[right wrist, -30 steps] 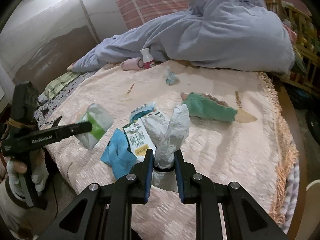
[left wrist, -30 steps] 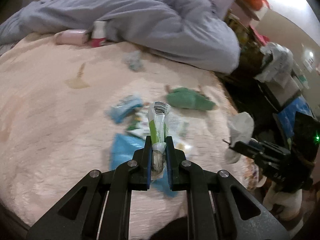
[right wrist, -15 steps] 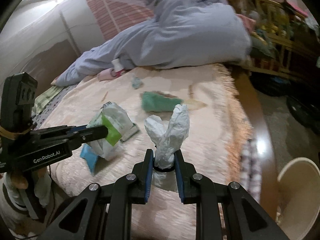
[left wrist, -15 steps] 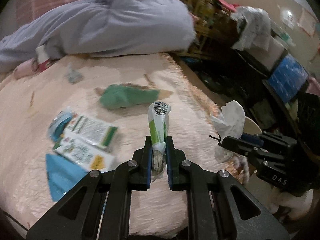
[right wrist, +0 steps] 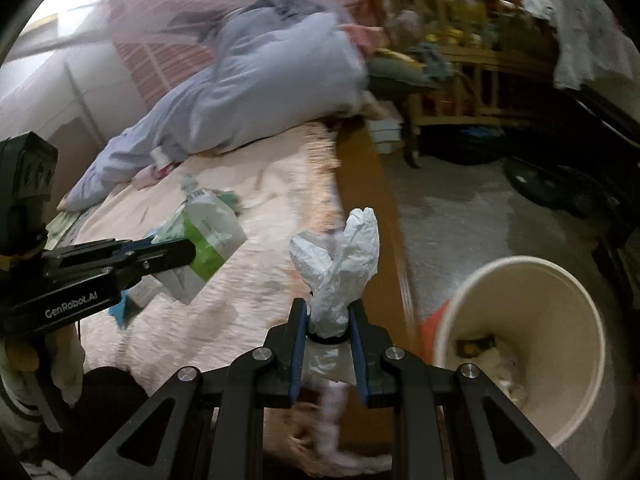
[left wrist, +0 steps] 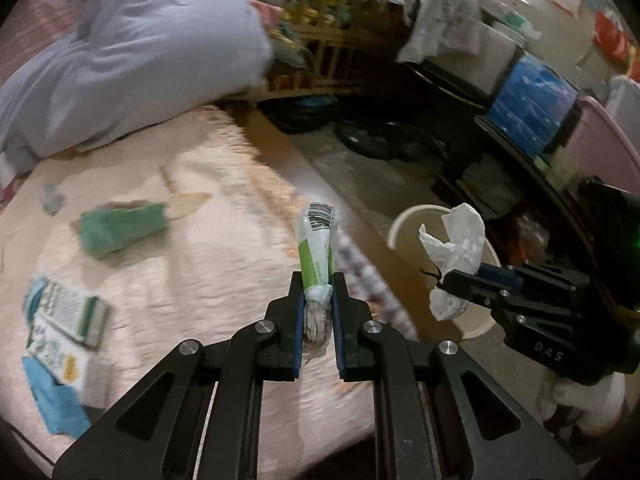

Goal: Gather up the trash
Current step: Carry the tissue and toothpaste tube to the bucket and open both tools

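Observation:
My left gripper (left wrist: 317, 284) is shut on a crumpled green-and-white wrapper (left wrist: 316, 252) with a barcode, held over the bed's right edge; the same left gripper (right wrist: 188, 254) and wrapper (right wrist: 208, 236) show at the left of the right wrist view. My right gripper (right wrist: 329, 312) is shut on a crumpled white tissue (right wrist: 340, 264), near the bed's corner. The right gripper (left wrist: 446, 280) with that tissue (left wrist: 456, 240) hangs in front of the cream bin (left wrist: 404, 220). In the right wrist view the bin (right wrist: 520, 280) stands on the floor at lower right, with some trash inside.
On the pink bedspread (left wrist: 200, 264) lie a green packet (left wrist: 120, 228), white-and-green cartons (left wrist: 68, 324) and a blue wrapper (left wrist: 52, 404). A lilac duvet (left wrist: 120, 60) is heaped at the back. Cluttered shelves (left wrist: 480, 80) and dark objects on the floor (left wrist: 380, 140) line the room's right side.
Both grippers have swung right from over the middle of the bed toward its edge, each still holding its piece. The bin has come into view on the floor.

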Demonstrator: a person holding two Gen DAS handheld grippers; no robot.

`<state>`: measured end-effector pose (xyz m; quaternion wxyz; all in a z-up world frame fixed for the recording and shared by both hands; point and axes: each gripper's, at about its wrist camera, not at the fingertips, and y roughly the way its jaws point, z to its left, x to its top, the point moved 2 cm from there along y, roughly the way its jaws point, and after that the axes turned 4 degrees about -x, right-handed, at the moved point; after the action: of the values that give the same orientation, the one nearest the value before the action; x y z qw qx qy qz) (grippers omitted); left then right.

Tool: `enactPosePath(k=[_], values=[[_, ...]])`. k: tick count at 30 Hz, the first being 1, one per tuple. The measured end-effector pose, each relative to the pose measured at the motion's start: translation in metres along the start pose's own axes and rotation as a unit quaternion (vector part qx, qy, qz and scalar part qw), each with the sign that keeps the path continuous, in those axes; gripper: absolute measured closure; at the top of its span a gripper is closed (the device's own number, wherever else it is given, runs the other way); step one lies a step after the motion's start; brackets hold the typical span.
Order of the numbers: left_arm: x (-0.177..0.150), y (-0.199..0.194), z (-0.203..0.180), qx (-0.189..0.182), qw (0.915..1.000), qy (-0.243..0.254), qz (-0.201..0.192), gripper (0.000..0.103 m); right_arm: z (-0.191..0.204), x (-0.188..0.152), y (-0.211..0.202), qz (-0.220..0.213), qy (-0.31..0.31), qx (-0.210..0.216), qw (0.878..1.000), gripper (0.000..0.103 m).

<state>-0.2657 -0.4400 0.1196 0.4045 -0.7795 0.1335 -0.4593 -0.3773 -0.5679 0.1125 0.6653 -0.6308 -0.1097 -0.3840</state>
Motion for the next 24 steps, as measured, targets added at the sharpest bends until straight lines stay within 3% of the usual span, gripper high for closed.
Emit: enactPosePath(k=[15,20,24], values=[[0.017,0.057,-0.074,-0.072,0.9961,0.023,0.045,0.093,-0.094,-0.036,-0.013,0.010,0.073,-0.064,0.995,0.083],[0.022,0.072,-0.094,-0.112,0.9923,0.019,0.050,0.093,-0.116,-0.043,-0.014,0.015,0.091,-0.080,0.993,0.083],[0.025,0.083,-0.106,-0.130,0.9900,0.021,0.050,0.089,-0.132,-0.047,-0.015,0.018,0.106,-0.090,0.990,0.083]])
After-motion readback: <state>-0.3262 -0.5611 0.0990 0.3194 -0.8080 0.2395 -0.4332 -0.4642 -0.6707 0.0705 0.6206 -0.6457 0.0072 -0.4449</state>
